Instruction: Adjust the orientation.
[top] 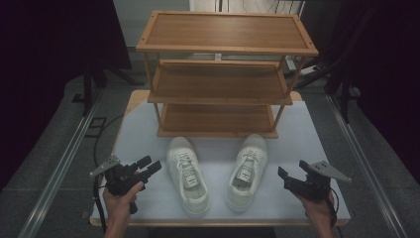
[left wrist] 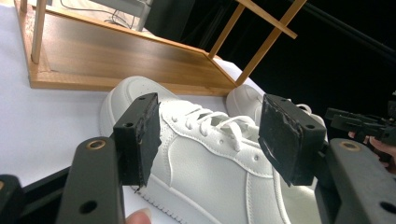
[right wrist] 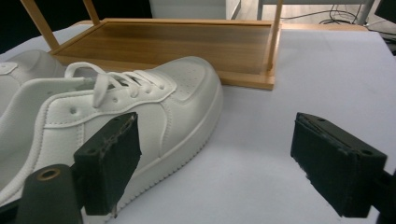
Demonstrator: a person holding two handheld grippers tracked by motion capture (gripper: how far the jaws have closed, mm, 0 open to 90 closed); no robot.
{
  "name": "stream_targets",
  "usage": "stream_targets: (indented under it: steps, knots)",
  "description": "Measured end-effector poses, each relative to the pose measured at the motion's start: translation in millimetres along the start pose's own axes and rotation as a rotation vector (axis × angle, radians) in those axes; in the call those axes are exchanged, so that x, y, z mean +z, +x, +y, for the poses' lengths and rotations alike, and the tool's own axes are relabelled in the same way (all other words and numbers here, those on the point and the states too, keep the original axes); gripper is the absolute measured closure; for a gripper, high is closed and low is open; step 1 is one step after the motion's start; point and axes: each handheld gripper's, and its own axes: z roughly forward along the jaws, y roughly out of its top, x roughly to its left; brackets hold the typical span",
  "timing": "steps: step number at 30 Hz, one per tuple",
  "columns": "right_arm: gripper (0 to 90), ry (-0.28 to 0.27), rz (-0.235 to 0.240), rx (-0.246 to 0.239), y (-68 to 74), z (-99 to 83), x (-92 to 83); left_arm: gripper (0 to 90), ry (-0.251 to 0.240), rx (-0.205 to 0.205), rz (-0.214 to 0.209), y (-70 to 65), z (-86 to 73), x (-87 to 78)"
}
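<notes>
Two white lace-up sneakers lie side by side on the white table, toes toward a wooden three-shelf rack (top: 218, 79). The left shoe (top: 187, 173) sits just right of my left gripper (top: 151, 164), which is open and empty. Along its own jaws, the left gripper (left wrist: 212, 137) looks at that shoe's side (left wrist: 210, 163), not touching it. My right gripper (top: 292, 169) is open and empty, just right of the right shoe (top: 246, 171). In the right gripper view the gripper (right wrist: 224, 163) stands beside that shoe (right wrist: 140, 107), apart from it.
The rack's bottom shelf (right wrist: 177, 44) is bare and stands right behind the shoe toes. The white tabletop (top: 307, 134) ends close in front of both hands. A grey floor with metal rails (top: 64, 158) runs along each side.
</notes>
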Motion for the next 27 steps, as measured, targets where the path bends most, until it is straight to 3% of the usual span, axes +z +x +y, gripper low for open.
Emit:
stream_targets:
  steps: [3,4,9,14,22,24,27]
  knots:
    - [20.3,-0.013,0.004,0.016,-3.1,1.1,-2.7,37.8,-0.004,-0.003,-0.001,0.2,1.1,-1.8]
    - [25.5,-0.016,-0.002,0.029,-4.2,3.6,-6.2,37.8,-0.011,-0.008,-0.004,0.4,1.6,-3.7]
    - [28.4,-0.030,0.005,0.036,-1.7,8.2,-12.5,38.2,-0.031,-0.019,-0.010,0.5,1.2,-6.9]
    - [30.3,-0.054,0.044,-0.001,10.5,15.8,-17.6,38.0,-0.028,-0.028,-0.045,-4.6,0.3,-7.2]
    - [31.8,-0.090,0.089,-0.027,25.3,21.9,-24.8,37.6,-0.010,-0.032,-0.056,-7.1,-1.1,-3.2]
    - [32.5,-0.108,0.121,-0.024,30.6,26.1,-25.6,37.6,-0.001,-0.065,-0.091,-4.8,-4.4,0.9]
    - [33.4,-0.120,0.144,-0.019,37.6,29.8,-25.4,37.6,0.006,-0.077,-0.096,-3.5,-7.6,3.5]
